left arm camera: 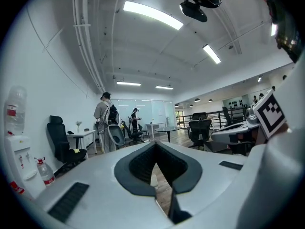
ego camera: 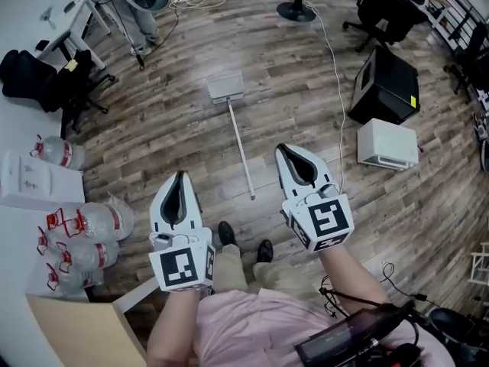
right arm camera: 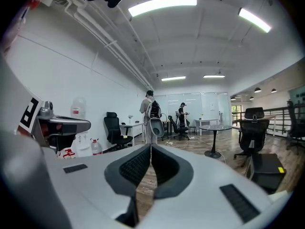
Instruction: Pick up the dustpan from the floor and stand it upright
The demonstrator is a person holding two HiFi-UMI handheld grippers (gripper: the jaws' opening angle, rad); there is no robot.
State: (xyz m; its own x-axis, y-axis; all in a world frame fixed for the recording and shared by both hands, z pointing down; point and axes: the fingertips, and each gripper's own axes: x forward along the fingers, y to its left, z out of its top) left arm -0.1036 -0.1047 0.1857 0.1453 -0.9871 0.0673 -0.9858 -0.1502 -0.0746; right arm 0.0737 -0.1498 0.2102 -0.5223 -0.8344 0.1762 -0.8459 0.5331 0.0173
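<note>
The grey dustpan (ego camera: pixel 226 88) lies flat on the wooden floor ahead of me, its long pale handle (ego camera: pixel 241 150) running back toward my feet. My left gripper (ego camera: pixel 181 176) is held above the floor to the left of the handle's near end, shut and empty. To the right of the handle, my right gripper (ego camera: pixel 281 148) is also shut with nothing in it. Both are well clear of the dustpan. In the left gripper view the left gripper (left arm camera: pixel 155 144) has its jaws closed tip to tip, and the right gripper (right arm camera: pixel 151 147) looks the same in the right gripper view.
A black box (ego camera: pixel 384 86) and a white box (ego camera: pixel 388 144) sit on the floor at the right. Several water bottles (ego camera: pixel 84 235) and a white dispenser (ego camera: pixel 30 180) crowd the left. A person (ego camera: pixel 141 6) stands at the far left, office chairs (ego camera: pixel 386 2) behind, and a white cable (ego camera: pixel 336 67) crosses the floor.
</note>
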